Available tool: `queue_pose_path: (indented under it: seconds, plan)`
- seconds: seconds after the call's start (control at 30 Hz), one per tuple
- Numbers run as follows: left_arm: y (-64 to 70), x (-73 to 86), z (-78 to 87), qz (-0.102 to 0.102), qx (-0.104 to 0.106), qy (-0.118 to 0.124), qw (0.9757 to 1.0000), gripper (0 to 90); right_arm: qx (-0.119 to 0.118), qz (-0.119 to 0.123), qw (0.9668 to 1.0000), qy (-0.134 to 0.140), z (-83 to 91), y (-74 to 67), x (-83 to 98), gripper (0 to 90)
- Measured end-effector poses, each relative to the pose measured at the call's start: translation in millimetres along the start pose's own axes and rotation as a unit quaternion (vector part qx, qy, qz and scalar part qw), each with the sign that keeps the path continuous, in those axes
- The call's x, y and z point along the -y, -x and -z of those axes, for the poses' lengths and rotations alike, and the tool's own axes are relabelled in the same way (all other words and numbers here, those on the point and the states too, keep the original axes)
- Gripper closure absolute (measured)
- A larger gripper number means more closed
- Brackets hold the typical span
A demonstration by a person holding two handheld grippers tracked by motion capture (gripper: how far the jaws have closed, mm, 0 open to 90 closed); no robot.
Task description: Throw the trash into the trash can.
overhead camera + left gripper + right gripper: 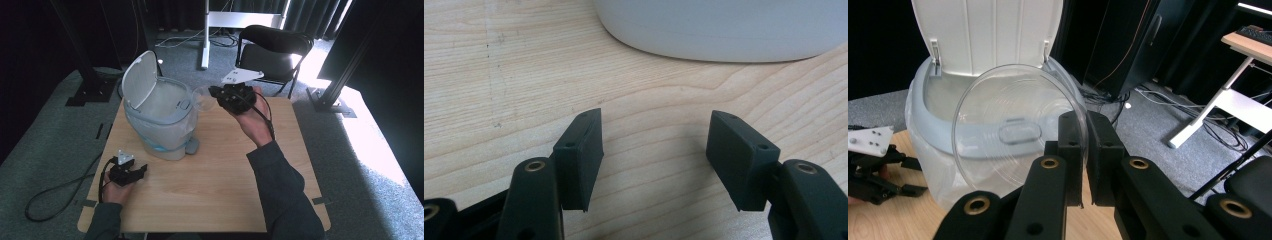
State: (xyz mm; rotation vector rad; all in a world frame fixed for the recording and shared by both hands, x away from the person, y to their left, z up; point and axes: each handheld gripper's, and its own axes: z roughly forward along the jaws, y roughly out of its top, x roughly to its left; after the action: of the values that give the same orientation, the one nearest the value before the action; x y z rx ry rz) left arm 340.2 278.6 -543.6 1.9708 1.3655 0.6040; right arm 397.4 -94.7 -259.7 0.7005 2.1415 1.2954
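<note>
A white pedal bin (pixel 162 120) with its lid (pixel 138 78) flipped up stands on the left half of the wooden table (pixel 215 185). My right gripper (pixel 216 95) is raised beside the bin's rim, shut on the edge of a clear plastic bowl (pixel 201 98). In the right gripper view the bowl (pixel 1013 127) stands tilted on edge in front of the open bin (pixel 933 135), pinched at its rim between my fingertips (pixel 1070 135). My left gripper (pixel 142 170) rests low near the table's front left, open (pixel 654 150) over bare wood, pointing at the bin's base (pixel 724 30).
The bin's grey pedal (pixel 192 145) sticks out toward the table's middle. A black chair (pixel 272 50) and a white stand (pixel 205 35) are behind the table. Black frame posts (pixel 345 70) flank the sides. Cables trail off the left edge (pixel 55 192).
</note>
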Motion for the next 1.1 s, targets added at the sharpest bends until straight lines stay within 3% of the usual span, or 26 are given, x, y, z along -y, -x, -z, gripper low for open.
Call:
queue_pose_path:
  seconds: [0.83, 1.1]
  plan:
    - [-0.1, 0.0, 0.0, -0.001, 0.000, 0.000, 1.0000, 39.8, -0.013, -0.011, 0.9998, 0.004, -29.4, -4.1, -22.5, 86.0]
    - [-0.2, 0.0, 0.2, -0.001, 0.000, 0.000, 1.0000, 39.8, -0.022, -0.010, 0.9997, -0.008, -51.2, -8.6, -31.6, 86.0]
